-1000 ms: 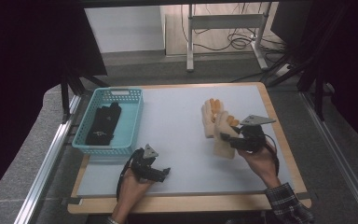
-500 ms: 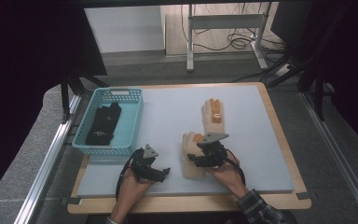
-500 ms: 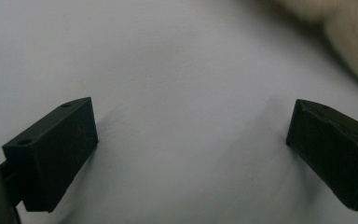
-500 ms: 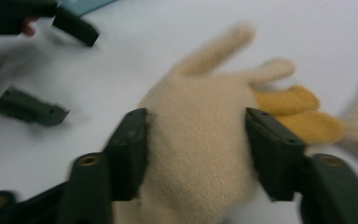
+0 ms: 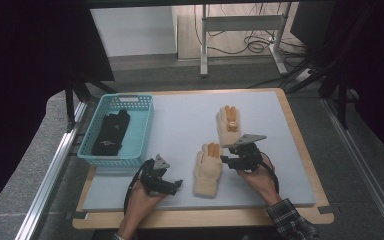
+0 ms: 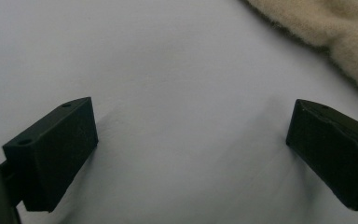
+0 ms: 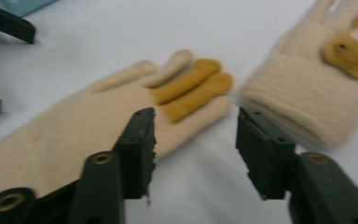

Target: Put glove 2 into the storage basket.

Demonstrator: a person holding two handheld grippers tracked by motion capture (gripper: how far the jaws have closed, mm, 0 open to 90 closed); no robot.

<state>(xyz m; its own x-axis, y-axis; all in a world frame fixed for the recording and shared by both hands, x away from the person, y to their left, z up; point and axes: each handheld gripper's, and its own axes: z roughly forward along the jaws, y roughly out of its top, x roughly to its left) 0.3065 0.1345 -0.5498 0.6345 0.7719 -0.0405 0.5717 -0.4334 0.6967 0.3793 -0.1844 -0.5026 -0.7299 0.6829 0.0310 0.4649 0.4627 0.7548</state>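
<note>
Since the earlier frames the near cream glove (image 5: 208,170) has left its spot beside the far cream glove (image 5: 228,125) and now lies flat at centre front of the mat, orange fingers pointing away. Right gripper (image 5: 226,160) came across and down with it; its jaws have just been closing but stand partly apart, nothing between them, the glove's edge just beside the left one (image 7: 140,149). Left gripper (image 5: 177,184) unmoved, jaws wide over bare mat.

Hard to read: right gripper view is motion-blurred, and the far glove (image 7: 317,93) is cut off at its top right edge, animal-face patch only partly in frame. Left gripper view catches just a cream corner of the near glove (image 6: 335,37).

Surface: pale grey mat (image 5: 180,125) on a wood-edged table (image 5: 305,150). Teal basket (image 5: 125,150) at left holds a black glove (image 5: 111,132), detail lost in the dark. Room behind is dim, with a metal frame stand (image 5: 240,30) and floor cables (image 5: 252,45).
</note>
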